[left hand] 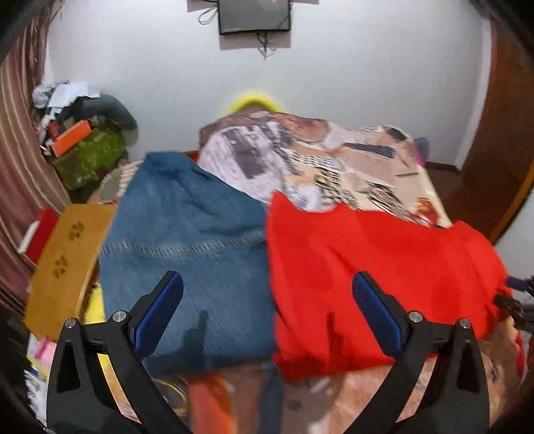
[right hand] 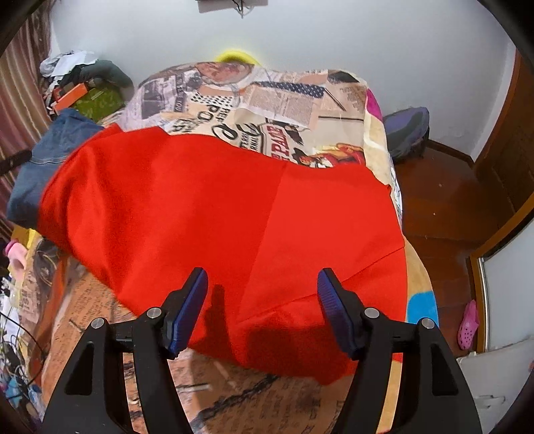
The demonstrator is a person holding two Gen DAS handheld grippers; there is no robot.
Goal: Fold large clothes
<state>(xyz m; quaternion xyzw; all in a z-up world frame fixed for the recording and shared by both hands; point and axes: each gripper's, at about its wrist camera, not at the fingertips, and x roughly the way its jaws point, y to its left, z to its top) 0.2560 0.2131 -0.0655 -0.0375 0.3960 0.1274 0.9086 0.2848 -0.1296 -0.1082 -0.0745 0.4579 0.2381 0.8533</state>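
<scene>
Just below right gripper (right hand: 262, 283), red garment (right hand: 200, 207)

Motion blur smears the denim garment (left hand: 187, 240); the wall-mounted screen (left hand: 253, 16) is cropped.

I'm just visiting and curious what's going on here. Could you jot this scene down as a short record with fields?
Place: bed with a newspaper-print cover
Red garment: spread flat on the bed
Blue denim garment: lying flat, beside the red one
Left hand-held gripper: open, above both garments, holding nothing
Right hand-held gripper: open, above the red garment, holding nothing
Other: pink shoe on the floor
</scene>
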